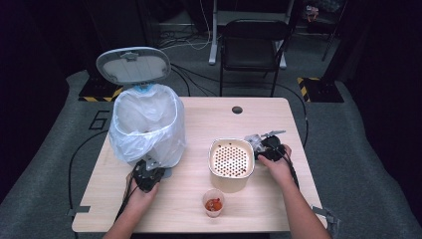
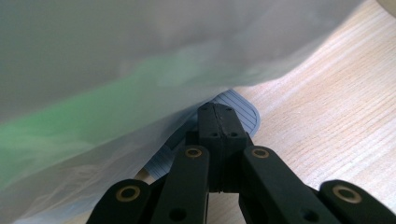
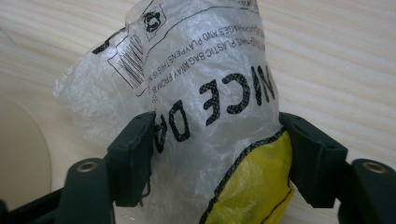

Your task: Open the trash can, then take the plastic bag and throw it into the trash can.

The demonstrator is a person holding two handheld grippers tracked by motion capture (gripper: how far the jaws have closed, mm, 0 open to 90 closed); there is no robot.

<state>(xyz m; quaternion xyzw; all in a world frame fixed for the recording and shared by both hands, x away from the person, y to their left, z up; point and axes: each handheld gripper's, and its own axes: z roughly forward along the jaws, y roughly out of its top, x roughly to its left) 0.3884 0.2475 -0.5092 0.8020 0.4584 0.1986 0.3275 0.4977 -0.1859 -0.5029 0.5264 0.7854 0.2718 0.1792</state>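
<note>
The high view takes in the whole tabletop [image 1: 199, 209]: a bin lined with a white bag [image 1: 148, 124], its lid [image 1: 133, 64] raised behind it, a cream perforated container [image 1: 231, 159] to the bin's right, and a small cup of red pieces [image 1: 214, 203] in front of that container. The left gripper [image 1: 147, 175] sits at the bin's near base; the right gripper [image 1: 266, 148] lies just right of the cream container.

The left gripper view brings out the bin's foot: the jaws are pressed fully together, nothing between them, their tips just under the hanging liner [image 2: 140, 70] and over a grey ribbed pedal [image 2: 243, 109].

The right gripper view shows a crumpled clear plastic bag [image 3: 205, 93] with black lettering and a yellow patch, lying on the wood beside the cream container's edge [image 3: 21, 154]. The jaws stand about half open on either side of the bag, both pads against the film.
</note>
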